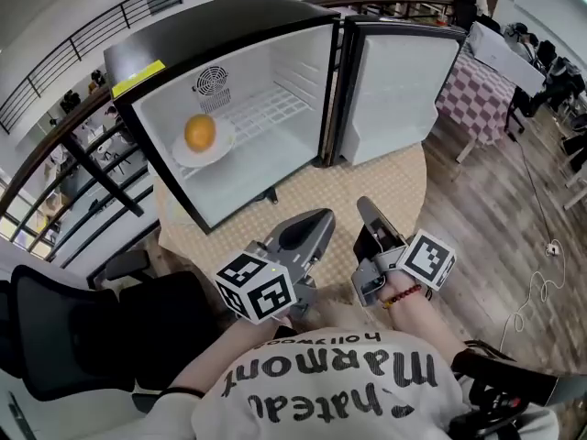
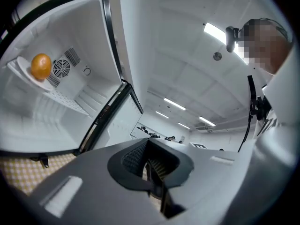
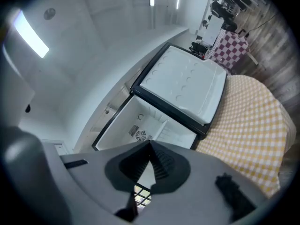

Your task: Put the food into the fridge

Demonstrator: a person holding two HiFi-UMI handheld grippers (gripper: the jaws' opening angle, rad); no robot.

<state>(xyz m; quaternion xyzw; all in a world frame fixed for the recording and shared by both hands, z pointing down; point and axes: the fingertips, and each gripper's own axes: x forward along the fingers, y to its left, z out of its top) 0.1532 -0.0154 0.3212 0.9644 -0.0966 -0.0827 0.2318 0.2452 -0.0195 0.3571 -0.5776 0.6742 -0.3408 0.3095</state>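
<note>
An orange (image 1: 200,133) lies on a white plate (image 1: 220,148) on the wire shelf inside the small black fridge (image 1: 183,39), whose door (image 1: 394,85) stands swung open to the right. The left gripper view shows the same orange (image 2: 41,65) and plate (image 2: 21,68) at its upper left. My left gripper (image 1: 316,218) is held low over the table in front of the fridge, shut and holding nothing. My right gripper (image 1: 365,207) is beside it, also shut with nothing in it. In their own views the left gripper (image 2: 149,143) and right gripper (image 3: 150,146) have jaws pressed together.
The fridge stands on a round table with a yellow checked cloth (image 1: 394,191). A black office chair (image 1: 83,328) is at the lower left and a railing (image 1: 83,154) runs behind the fridge. Wooden floor (image 1: 495,209) and a purple checked table (image 1: 477,90) lie to the right.
</note>
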